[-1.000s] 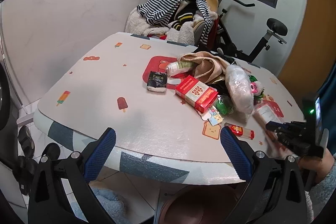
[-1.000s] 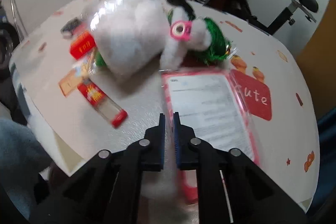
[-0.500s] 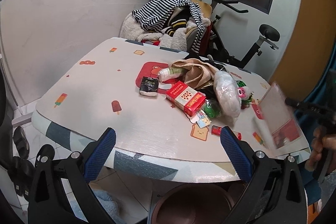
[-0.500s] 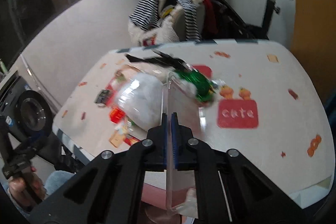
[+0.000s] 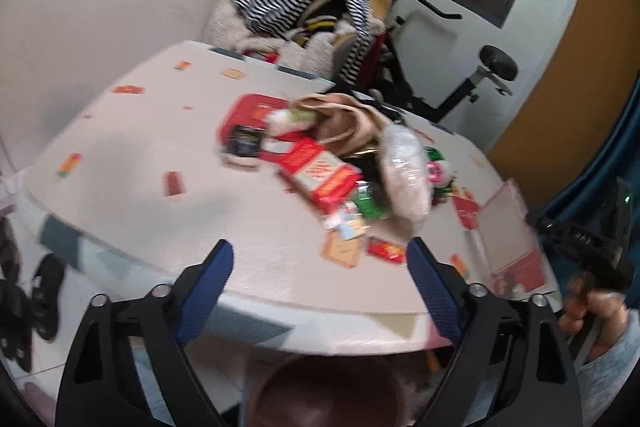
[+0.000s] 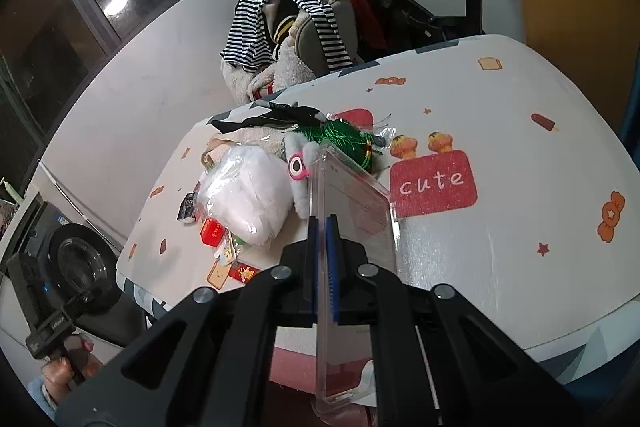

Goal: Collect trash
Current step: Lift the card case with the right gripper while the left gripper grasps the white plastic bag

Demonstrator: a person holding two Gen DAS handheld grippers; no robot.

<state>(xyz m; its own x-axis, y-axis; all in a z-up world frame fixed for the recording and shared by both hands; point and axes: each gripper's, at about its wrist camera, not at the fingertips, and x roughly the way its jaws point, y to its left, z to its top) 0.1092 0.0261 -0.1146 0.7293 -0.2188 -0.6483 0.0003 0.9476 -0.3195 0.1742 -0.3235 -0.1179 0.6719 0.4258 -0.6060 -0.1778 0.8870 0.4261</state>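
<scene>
My right gripper (image 6: 321,227) is shut on a clear flat plastic package (image 6: 352,211) with a red and white card inside, held upright above the table's near edge. The same package (image 5: 508,239) shows at the right in the left wrist view, with the right gripper (image 5: 536,221) behind it. My left gripper (image 5: 320,259) is open and empty, near the table's front edge. A pile of litter lies on the table: a red carton (image 5: 320,175), a white filled plastic bag (image 5: 404,175), a small black packet (image 5: 244,143) and a red wrapper (image 5: 386,251).
A dark red bin (image 5: 328,395) stands on the floor under the table's front edge. A chair heaped with striped clothes (image 5: 304,11) and an exercise bike (image 5: 440,67) stand behind the table (image 5: 132,163). Shoes (image 5: 44,291) lie on the floor at left.
My right gripper has lifted the clear package off the table and holds it upright over the near edge. My left gripper has shifted a little; its view is blurred.
</scene>
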